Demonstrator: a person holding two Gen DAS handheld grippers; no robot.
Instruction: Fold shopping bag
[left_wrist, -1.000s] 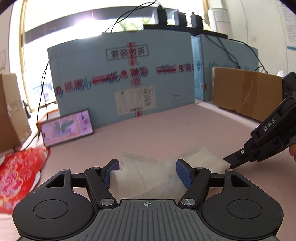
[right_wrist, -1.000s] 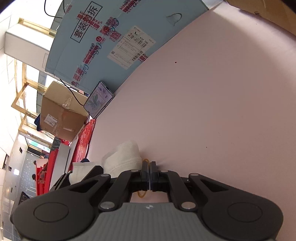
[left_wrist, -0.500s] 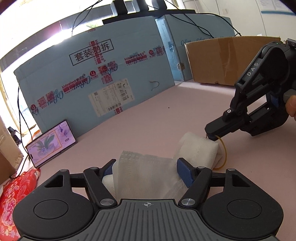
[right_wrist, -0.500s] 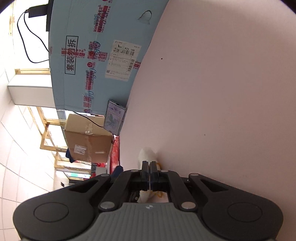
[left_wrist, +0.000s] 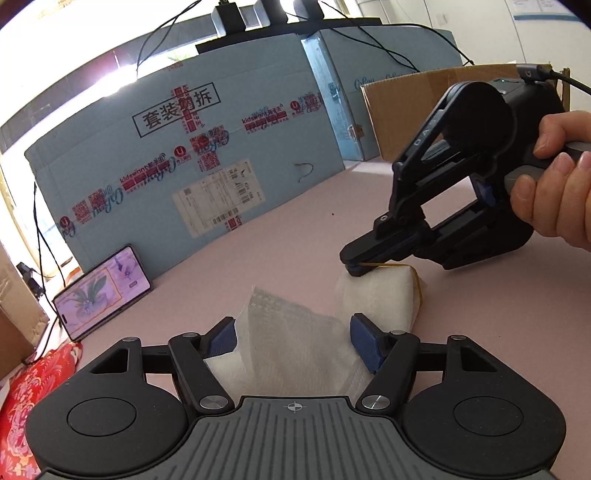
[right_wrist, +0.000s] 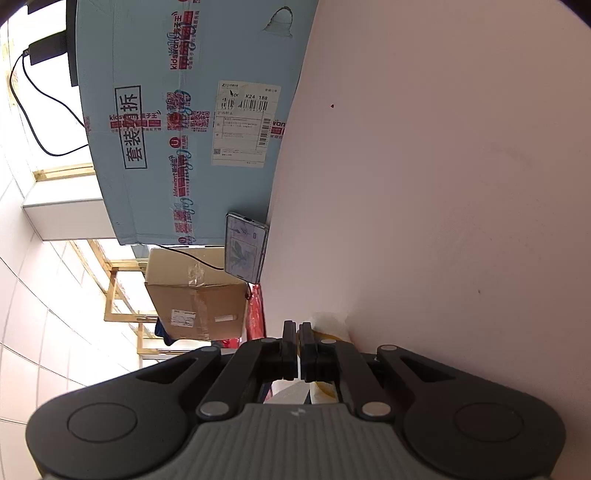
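A white mesh shopping bag (left_wrist: 295, 343), folded into a thick bundle, lies on the pink table (left_wrist: 288, 251). My left gripper (left_wrist: 291, 336) is open, with its blue pads (left_wrist: 221, 336) on either side of the bundle's near part. The rolled far end (left_wrist: 376, 295) carries a tan rubber band (left_wrist: 416, 282). My right gripper (left_wrist: 354, 266), held by a hand (left_wrist: 554, 192), presses on top of that end, shut on the rubber band. In the right wrist view the shut gripper (right_wrist: 298, 332) is turned on its side, with the bag (right_wrist: 328, 319) and the band (right_wrist: 327, 387) just behind its fingers.
A large blue cardboard box (left_wrist: 207, 166) stands along the back of the table, with a lit phone (left_wrist: 103, 291) leaning against it. A brown cardboard sheet (left_wrist: 406, 110) is at the back right. Red patterned cloth (left_wrist: 26, 387) lies at the left edge.
The right gripper has come in from the right and rolled onto its side, pulling the rubber band up over the bag's rolled end. The left gripper stays open around the bundle.
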